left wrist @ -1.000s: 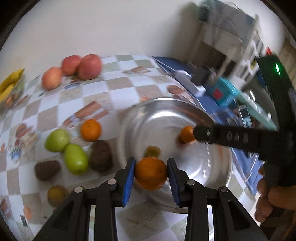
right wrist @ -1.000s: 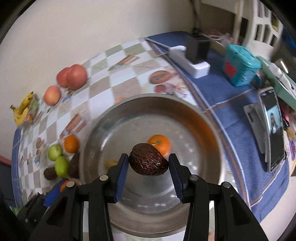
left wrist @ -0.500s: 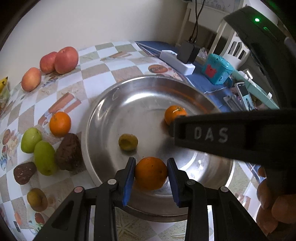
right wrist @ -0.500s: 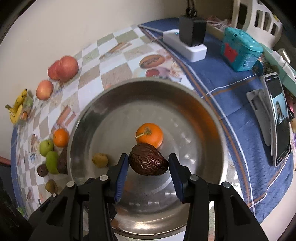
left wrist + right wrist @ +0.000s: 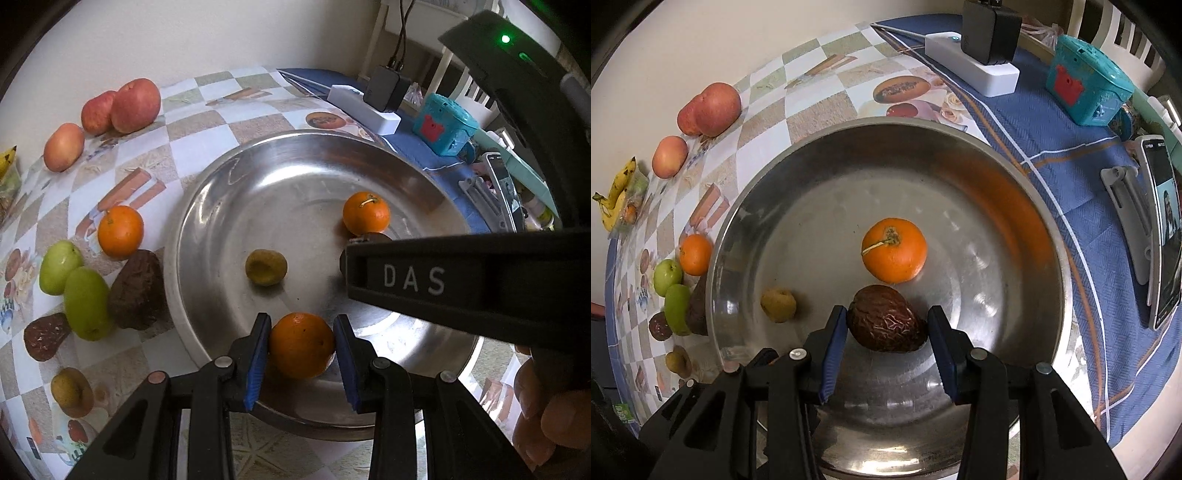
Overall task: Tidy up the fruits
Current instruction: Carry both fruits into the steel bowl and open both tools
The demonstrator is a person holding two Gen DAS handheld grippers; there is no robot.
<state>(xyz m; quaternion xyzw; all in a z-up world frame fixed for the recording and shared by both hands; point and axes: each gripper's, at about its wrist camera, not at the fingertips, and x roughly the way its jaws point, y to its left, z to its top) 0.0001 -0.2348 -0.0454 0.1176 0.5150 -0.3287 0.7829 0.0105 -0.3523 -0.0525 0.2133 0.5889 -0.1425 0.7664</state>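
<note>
A steel bowl [image 5: 229, 177] [image 5: 1015, 184] holds a stemmed orange [image 5: 365, 213] [image 5: 894, 249] and a small yellow-brown fruit [image 5: 266, 266] [image 5: 778, 304]. My left gripper [image 5: 301, 350] is shut on an orange [image 5: 301, 345] low over the bowl's near side. My right gripper [image 5: 886, 332] holds a wrinkled brown avocado [image 5: 884, 319] low in the bowl, just in front of the stemmed orange. Its jaws look slightly spread beside the avocado. The right gripper's body [image 5: 461, 284] crosses the left wrist view and hides the avocado there.
Left of the bowl lie an orange [image 5: 120, 231], two green fruits [image 5: 86, 302], dark brown fruits [image 5: 136, 290], a small yellow fruit [image 5: 72, 391], red apples [image 5: 135, 105] and bananas [image 5: 615, 195]. A power strip [image 5: 975, 68], teal box [image 5: 1086, 86] and phone [image 5: 1163, 236] sit on the blue cloth.
Both grippers have come lower into the bowl with their fruit. The right gripper's jaws have spread slightly around the avocado, which now sits near the bowl's floor.
</note>
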